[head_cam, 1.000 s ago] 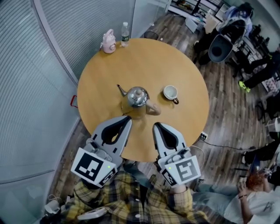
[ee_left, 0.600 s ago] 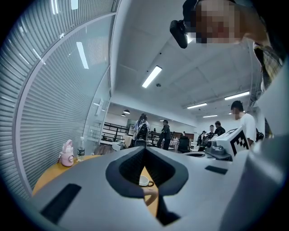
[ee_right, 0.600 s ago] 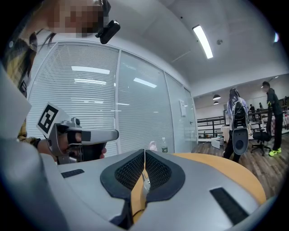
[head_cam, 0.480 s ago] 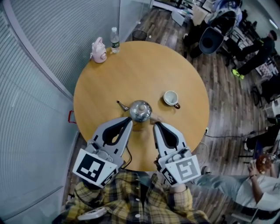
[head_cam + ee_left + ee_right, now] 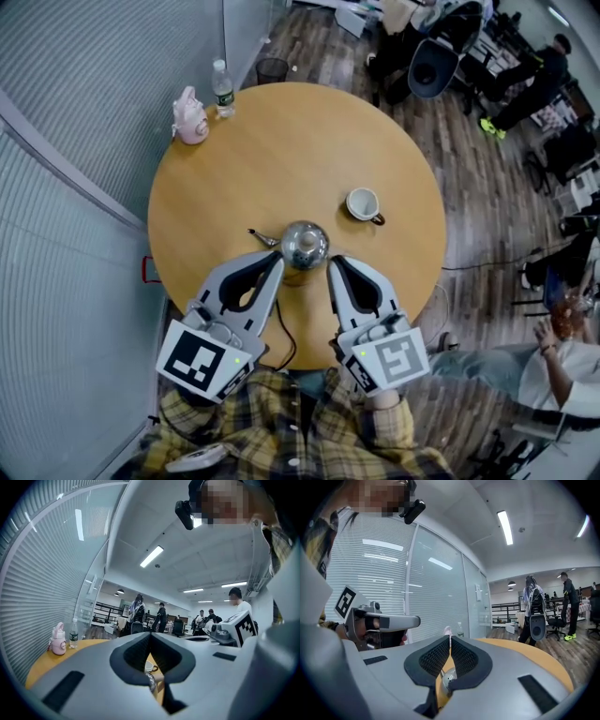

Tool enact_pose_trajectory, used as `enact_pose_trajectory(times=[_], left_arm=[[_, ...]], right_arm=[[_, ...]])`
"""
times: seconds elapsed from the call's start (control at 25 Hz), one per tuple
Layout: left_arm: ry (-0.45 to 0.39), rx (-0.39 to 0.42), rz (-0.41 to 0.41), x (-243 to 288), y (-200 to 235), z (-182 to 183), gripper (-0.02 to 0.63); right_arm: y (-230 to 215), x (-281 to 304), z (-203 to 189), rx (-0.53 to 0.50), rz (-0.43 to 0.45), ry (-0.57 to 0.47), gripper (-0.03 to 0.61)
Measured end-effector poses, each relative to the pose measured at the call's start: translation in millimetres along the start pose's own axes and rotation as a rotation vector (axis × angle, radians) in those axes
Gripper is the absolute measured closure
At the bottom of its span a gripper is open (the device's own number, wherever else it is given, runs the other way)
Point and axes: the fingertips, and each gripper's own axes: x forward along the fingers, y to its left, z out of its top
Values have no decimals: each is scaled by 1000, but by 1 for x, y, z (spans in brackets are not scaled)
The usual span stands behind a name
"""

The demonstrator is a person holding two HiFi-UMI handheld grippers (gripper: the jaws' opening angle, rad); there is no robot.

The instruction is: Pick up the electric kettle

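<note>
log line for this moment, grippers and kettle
phase: pre-grasp | left gripper: shut, empty, near kettle | right gripper: shut, empty, near kettle | kettle: upright on table, not gripped

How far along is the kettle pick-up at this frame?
Done: both grippers have their tips close to the kettle, one on each side. In hand: nothing; the left gripper and right gripper are shut and empty. Remaining: open, grip the kettle and lift it off the table.
</note>
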Motion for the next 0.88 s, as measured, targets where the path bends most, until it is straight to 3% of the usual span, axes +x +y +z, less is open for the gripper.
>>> enact_pose_trajectory(times=[0.48, 0.88], left_arm=[[3, -12, -21, 7, -3, -12, 611], [24, -27, -6, 8, 1, -34, 611]], right_arm=[[-10, 0, -7, -7, -28, 0, 543], [-24, -5, -30, 57, -34, 9, 541]])
